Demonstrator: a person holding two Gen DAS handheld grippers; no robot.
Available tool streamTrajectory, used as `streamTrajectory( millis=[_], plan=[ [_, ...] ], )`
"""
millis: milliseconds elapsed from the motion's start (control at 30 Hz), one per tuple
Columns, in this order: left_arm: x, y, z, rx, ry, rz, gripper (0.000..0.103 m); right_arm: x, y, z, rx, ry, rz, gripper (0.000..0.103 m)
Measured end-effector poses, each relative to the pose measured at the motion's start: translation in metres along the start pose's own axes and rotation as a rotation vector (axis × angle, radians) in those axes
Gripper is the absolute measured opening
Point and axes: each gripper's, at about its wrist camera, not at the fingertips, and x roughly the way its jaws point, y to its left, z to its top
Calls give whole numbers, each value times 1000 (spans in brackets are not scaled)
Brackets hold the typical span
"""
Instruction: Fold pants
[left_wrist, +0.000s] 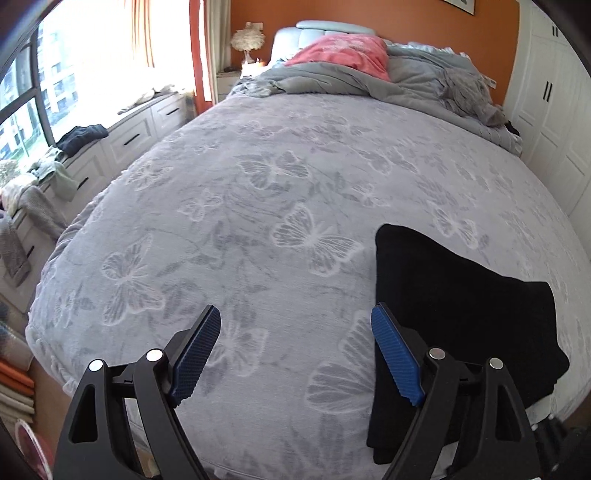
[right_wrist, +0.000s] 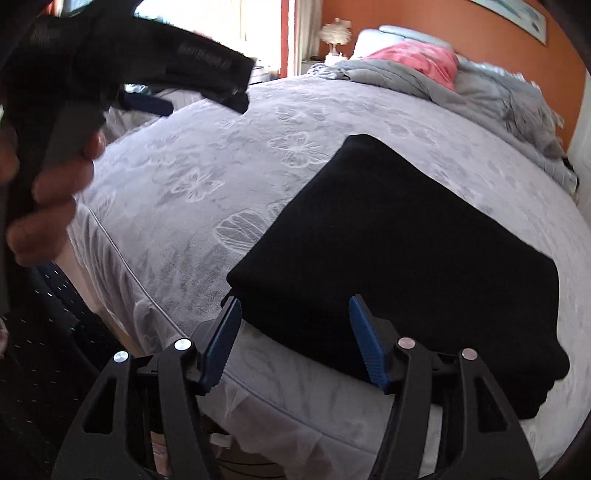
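Right, left gripper: fingers wide, empty, over bare bed; folded black pants just past its right finger. Right gripper: fingers parted, gripping nothing, straddling the near edge of the bundle. Finish by pressing the stack flat and squaring edges. No legible writing; blurred print on the left device.

Pale lettering on left claw body, blurred, unreadable.

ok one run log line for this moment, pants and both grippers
pants: black, folded, flat near bed edge | left gripper: open, empty, beside pants | right gripper: open, over pants' near edge, no grip
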Motion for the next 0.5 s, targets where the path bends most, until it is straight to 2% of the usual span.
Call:
streamTrajectory(
  millis=[67,100,133,167,300,400,500],
  plan=[
    [-2,3,-1,4,-3,9,83,22,9,0,-58,28,-69,49],
    [-2,4,-1,10,-1,4,83,27,10,1,-65,26,-78,40],
    [-3,4,-2,21,3,0,83,29,10,6,-57,27,-70,20],
    [-3,3,-3,28,4,-1,83,29,9,14,-33,29,-51,13],
    [-5,2,-6,55,3,-3,83,31,1,39,69,10,37,10],
    [-10,4,-5,49,-11,-18,83,47,6,28,69,49,46,13],
    [-13,7,-4,31,-28,-23,86,35,-3,22,111,5,81,16]
  ],
)
